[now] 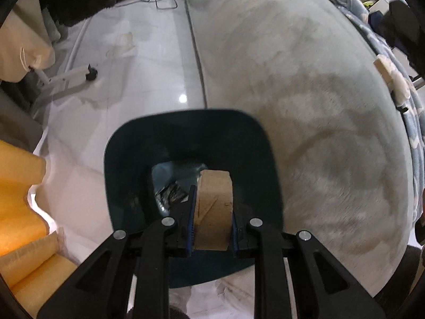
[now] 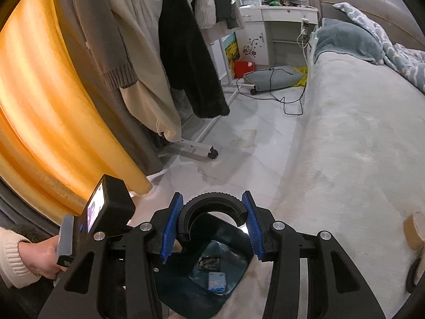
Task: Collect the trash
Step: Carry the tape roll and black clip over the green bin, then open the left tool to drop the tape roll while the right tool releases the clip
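My left gripper (image 1: 212, 207) is shut on a brown cardboard tube (image 1: 214, 207) and holds it over the open mouth of a dark teal trash bin (image 1: 124, 175) that stands on the floor by the bed. Dark wrappers (image 1: 170, 196) lie at the bin's bottom. In the right wrist view my right gripper (image 2: 212, 220) is open and empty, above the same bin (image 2: 196, 292), which holds a black packet (image 2: 209, 263) and a blue packet (image 2: 217, 280). The left gripper's body (image 2: 106, 207) shows at lower left, held in a hand.
A grey-green bed (image 1: 305, 93) fills the right side, with a blue patterned blanket (image 2: 403, 53) at its far edge. A clothes rack with hanging coats (image 2: 186, 53) and an orange curtain (image 2: 39, 93) stand on the left. Cables (image 2: 287, 103) lie on the white floor.
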A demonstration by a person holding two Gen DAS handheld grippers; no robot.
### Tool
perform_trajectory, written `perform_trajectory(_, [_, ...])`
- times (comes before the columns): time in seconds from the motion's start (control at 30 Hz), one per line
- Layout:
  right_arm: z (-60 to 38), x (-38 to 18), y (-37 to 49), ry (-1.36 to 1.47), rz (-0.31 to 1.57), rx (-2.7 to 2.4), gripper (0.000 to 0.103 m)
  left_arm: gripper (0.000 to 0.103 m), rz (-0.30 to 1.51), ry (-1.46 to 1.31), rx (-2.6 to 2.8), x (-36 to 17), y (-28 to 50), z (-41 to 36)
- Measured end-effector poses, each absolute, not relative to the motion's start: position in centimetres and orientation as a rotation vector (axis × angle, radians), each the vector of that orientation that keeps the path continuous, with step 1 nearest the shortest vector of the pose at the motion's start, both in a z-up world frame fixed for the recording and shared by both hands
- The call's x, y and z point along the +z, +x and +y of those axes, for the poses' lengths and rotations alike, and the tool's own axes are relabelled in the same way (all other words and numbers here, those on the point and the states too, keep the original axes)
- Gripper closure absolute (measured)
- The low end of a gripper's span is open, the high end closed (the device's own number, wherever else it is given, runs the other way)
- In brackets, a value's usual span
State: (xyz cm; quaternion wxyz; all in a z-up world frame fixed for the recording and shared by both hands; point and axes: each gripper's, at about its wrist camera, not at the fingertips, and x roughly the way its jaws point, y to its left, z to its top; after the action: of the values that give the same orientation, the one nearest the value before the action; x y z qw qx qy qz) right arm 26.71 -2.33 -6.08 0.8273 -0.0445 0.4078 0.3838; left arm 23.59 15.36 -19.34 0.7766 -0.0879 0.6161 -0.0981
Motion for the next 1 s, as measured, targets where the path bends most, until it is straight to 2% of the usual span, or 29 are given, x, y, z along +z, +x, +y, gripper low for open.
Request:
perform_trajectory(0.23, [0.0, -7.5, 26.9, -0.114, 0.900, 0.824, 0.056, 0.080, 1.414, -0.181, -0.219, -20.9, 22.2, 16.5])
perform_trajectory(0.3, [0.6, -7.9, 27.0, -0.121, 0.911, 0.827, 0.056, 0.074, 1.425, -0.183, -0.224, -21.1, 21.8, 16.8])
perform_trajectory(0.37, [1.3, -8.3, 27.0, -0.130, 0.921, 0.831, 0.056, 0.060, 1.428, -0.194, -0.232, -21.0, 21.4, 17.3])
perform_trajectory(0.53, [3.2, -9.7, 26.9, -0.158, 0.958, 0.841, 0.056, 0.047, 1.405, -0.205, -0.215, -20.2, 20.7, 18.9])
perform_trajectory(0.67, [4.9, -11.3, 26.8, -0.197, 0.997, 0.847, 0.056, 0.043, 1.350, -0.207, -0.203, -18.9, 20.4, 20.0])
perform_trajectory(1.0, [7.2, -15.5, 26.2, -0.286, 1.099, 0.829, 0.056, 0.044, 1.123, -0.221, -0.146, -13.5, 20.0, 22.8])
